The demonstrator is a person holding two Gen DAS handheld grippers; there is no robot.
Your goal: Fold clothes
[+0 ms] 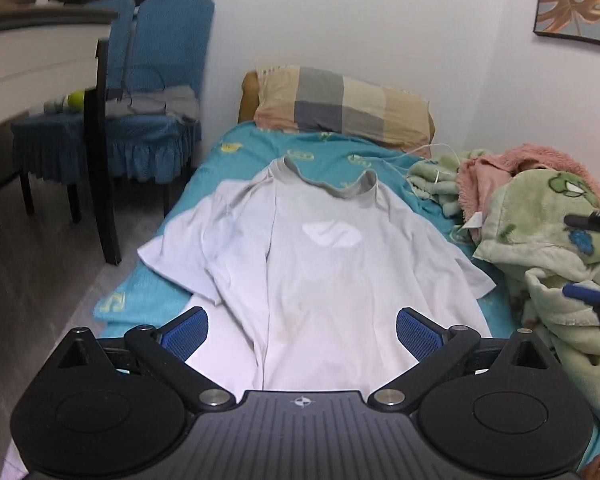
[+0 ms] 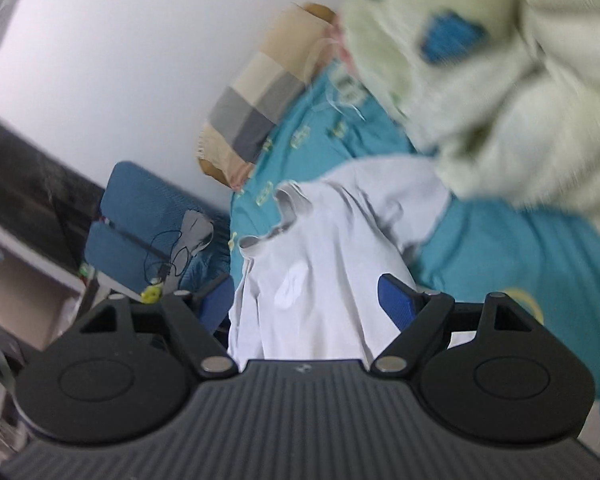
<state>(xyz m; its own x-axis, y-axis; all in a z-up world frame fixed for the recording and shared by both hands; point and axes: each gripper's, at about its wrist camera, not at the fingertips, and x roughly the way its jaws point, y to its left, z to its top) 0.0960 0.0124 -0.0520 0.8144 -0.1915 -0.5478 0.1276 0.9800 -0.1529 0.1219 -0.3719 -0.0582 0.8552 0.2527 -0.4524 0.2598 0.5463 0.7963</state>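
A white T-shirt point(image 1: 320, 264) of thin, soft cloth lies spread on the bed, on a turquoise sheet point(image 1: 260, 148) with small yellow prints. Its grey ribbed collar point(image 1: 332, 184) points toward the pillow point(image 1: 344, 106), which has a checked cover in beige, grey and pale pink squares. The shirt is not flat: the left side is folded over itself in a long crease, and both short sleeves stick out to the sides. A pale glossy mark sits on the chest. The left gripper point(image 1: 302, 334) hangs over the lower part of the shirt with its two fingers wide apart and nothing between them; the blue ribbed pads point(image 1: 418, 336) do not seem to touch the cloth. The right gripper point(image 2: 306, 304) is tilted, also spread wide and holding nothing, and its view is blurred. To the right of the shirt, a fluffy pale green blanket point(image 1: 540, 240) with cartoon prints is piled up, with a pink fleecy cloth point(image 1: 500, 168) beside it. Left of the bed stand two chairs point(image 1: 140, 80) in blue fabric covers with frilled edges, and some grey folded cloth lies on one seat. A leaf picture point(image 1: 576, 0) hangs on the white wall.
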